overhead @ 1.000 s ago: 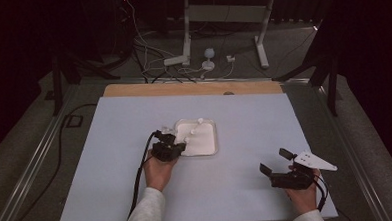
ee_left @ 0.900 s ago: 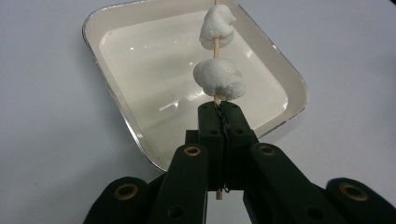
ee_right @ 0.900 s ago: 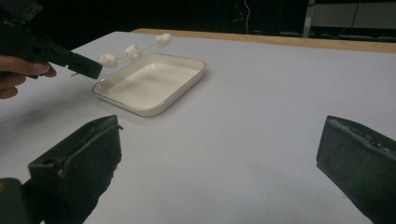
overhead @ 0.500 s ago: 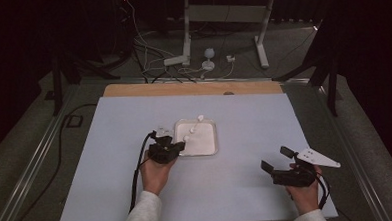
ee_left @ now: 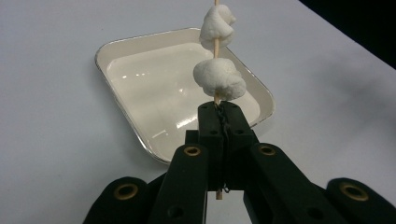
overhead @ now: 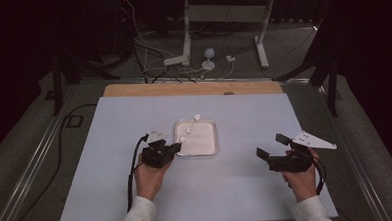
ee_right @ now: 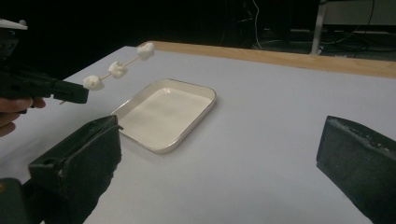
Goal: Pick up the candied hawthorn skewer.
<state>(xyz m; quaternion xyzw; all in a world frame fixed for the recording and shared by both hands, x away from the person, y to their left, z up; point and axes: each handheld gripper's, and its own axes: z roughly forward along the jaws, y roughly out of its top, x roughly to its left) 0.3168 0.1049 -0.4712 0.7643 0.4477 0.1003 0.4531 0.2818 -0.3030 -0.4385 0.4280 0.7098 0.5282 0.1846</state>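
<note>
Black two-jaw left gripper [ee_left: 219, 112] has its jaws pinched tight on a thin wooden skewer [ee_left: 216, 44], gripping it near the bare lower end so that a short stub pokes out below the jaws. Threaded on the skewer are three white puffy marshmallows [ee_right: 117, 69], spaced apart along the stick. In the left gripper view two of them sit just above the jaw tips. In the right gripper view all three show, the skewer slanting up and away from the left gripper.

Held this way, the loaded skewer hangs above the near-left edge of a shallow cream rectangular tray with rounded corners [overhead: 210, 149], which sits mid-table on the pale blue-white table top [overhead: 247, 188] and looks bare inside. Holding the stick by its free end keeps the soft pieces clear of the jaws (squeezing one would likely deform it), and keeping it over the tray suggests the marshmallows are meant to end up there.

Off to the person's right, the black right gripper [overhead: 276, 146], with its grey three-cornered plate on top, has its jaws spread wide with nothing between them. It rests low near the table, well apart from the tray and pointed toward it, probably ready to strip a marshmallow.
</note>
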